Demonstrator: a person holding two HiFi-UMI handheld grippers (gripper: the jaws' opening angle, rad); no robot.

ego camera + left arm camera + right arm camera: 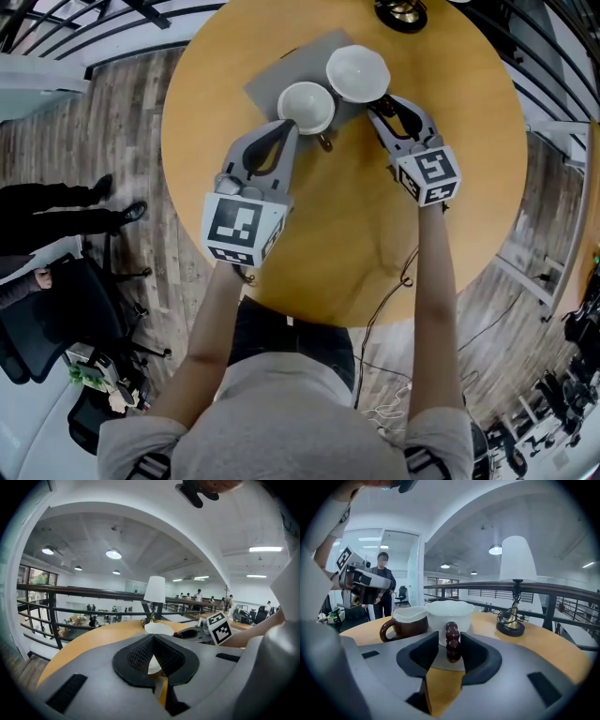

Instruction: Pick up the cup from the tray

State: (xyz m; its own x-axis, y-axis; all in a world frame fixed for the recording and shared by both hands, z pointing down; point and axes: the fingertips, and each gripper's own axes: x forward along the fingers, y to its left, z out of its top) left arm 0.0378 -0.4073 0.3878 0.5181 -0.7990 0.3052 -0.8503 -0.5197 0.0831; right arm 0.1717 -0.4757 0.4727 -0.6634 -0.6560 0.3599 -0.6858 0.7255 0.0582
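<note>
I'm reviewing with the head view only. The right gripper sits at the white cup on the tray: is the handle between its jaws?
Observer: Yes. The right gripper view shows the dark beaded handle of the white ceramic cup between the open jaws of the right gripper, unpinched.
Reviewer: And the other one?
Observer: The left gripper hangs over the brown mug with white inside; its own view shows jaw tips together.
Reviewer: What's cut off at my frame's top?
Observer: A brass table lamp with a white shade.

A white cup (pixel 357 73) with a dark brown beaded handle (pixel 452 641) and a brown cup (pixel 306 106), white inside, are shown on a grey tray (pixel 281 77) at 12 o'clock on the tan wooden table (pixel 356 225). Black-and-white square markings are borne by the grey left gripper (pixel 287 125) and right gripper (pixel 379 101), and black pads (pixel 422 656) are fitted.
</note>
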